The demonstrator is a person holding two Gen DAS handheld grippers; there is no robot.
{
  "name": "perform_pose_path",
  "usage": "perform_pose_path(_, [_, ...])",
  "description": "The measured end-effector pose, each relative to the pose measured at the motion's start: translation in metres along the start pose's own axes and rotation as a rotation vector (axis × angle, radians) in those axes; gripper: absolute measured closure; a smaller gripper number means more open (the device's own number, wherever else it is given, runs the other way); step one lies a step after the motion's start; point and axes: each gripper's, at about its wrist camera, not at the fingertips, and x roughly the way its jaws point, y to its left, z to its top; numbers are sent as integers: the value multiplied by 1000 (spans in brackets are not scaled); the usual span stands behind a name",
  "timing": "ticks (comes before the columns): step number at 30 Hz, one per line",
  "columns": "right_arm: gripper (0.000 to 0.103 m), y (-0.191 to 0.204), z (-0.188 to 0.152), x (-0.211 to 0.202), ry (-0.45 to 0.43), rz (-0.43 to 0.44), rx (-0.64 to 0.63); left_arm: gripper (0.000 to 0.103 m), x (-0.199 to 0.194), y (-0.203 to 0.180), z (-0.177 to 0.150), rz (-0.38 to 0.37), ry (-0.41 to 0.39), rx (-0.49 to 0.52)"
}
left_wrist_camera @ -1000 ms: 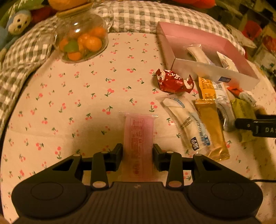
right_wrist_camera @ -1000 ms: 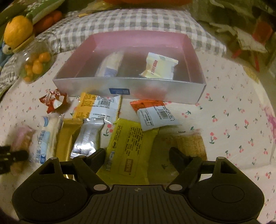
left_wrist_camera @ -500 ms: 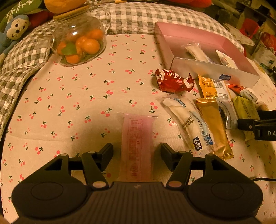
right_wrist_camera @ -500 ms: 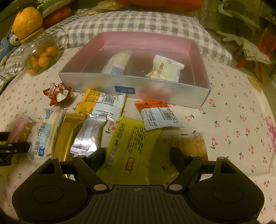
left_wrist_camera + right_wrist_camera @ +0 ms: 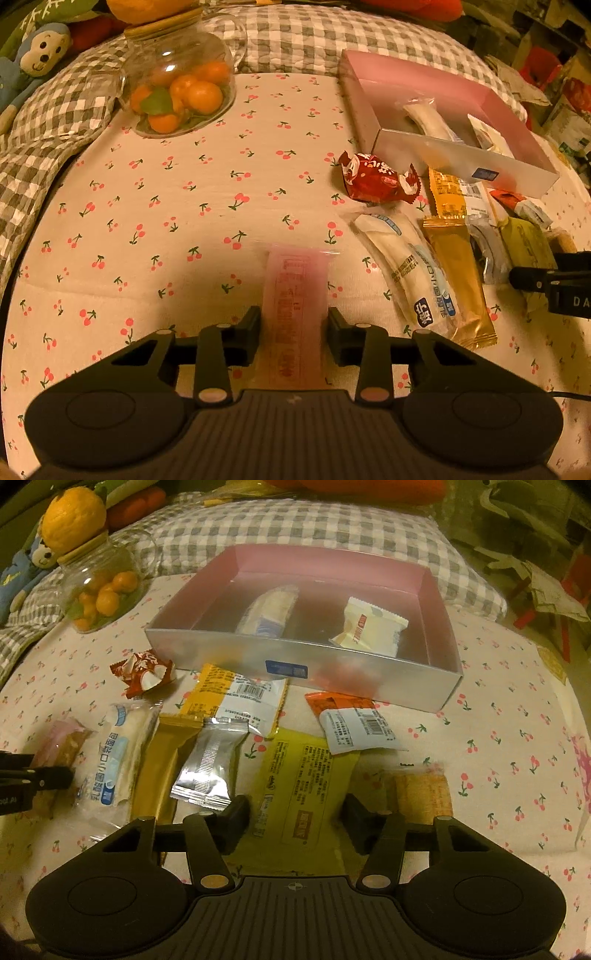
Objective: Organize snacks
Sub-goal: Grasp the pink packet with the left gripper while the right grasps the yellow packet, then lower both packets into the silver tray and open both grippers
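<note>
The left gripper (image 5: pixel 293 328) is closing, its pads pressing the pink snack (image 5: pixel 295 291). The right gripper (image 5: pixel 295 814) closes around the yellow packet (image 5: pixel 299 786). The pink box (image 5: pixel 436 686) sits at twelve o'clock.

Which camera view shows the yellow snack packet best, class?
The right wrist view: the yellow snack packet lies flat, label readable, between the closing right gripper fingers. The left wrist view shows only a dim sliver of it at the far right, behind other packets.
</note>
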Motion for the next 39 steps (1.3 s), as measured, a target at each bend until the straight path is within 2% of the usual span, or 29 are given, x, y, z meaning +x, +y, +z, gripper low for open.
perform_pose_path(7, [54, -4, 1, -3, 22, 14, 39, 73, -2, 1, 1, -25, 12, -29])
perform_pose_path(13, [54, -11, 5, -11, 48, 86, 123, 74, -6, 4, 3, -64, 17, -69])
perform_pose_path(27, [54, -24, 10, -44, 25, 197, 232, 74, -26, 15, 13, -120, -43, -160])
perform_pose_path(34, [54, -30, 21, -58, -16, 209, 252, 74, -39, 14, 22, -164, -88, -199])
perform_pose_path(39, [54, -37, 35, -63, -29, 218, 261, 74, -45, 7, 36, -166, -118, -174])
